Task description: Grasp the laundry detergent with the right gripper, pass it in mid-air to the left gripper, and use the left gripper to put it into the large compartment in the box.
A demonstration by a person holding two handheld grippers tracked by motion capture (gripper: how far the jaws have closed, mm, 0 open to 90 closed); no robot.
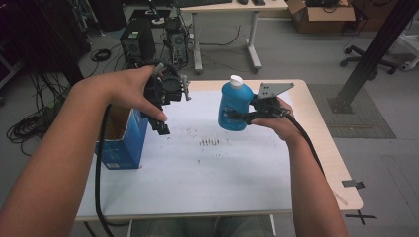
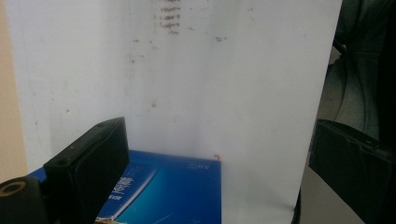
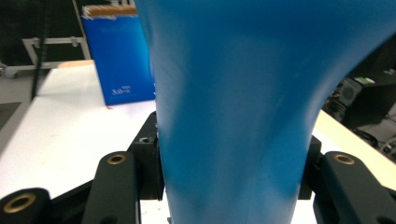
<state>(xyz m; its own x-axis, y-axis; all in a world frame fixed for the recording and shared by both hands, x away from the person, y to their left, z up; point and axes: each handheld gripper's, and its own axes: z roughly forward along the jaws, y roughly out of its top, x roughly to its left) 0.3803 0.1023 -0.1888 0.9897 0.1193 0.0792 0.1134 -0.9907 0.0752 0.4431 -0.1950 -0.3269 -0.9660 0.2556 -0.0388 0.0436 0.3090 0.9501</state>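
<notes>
Now the table (image 1: 207,182) bears a blue box (image 1: 123,143) at its left edge, open side up. The right gripper (image 1: 242,116) pinches a blue bottle (image 1: 234,106) upright, clear of the tabletop. The left gripper (image 1: 165,123) hangs spread and empty above the box. Keep the bottle level, and steady the box before lowering it in.

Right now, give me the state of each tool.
Left tool: open, holding nothing, above the blue box.
Right tool: closed on the blue bottle, which is lifted off the table.
</notes>
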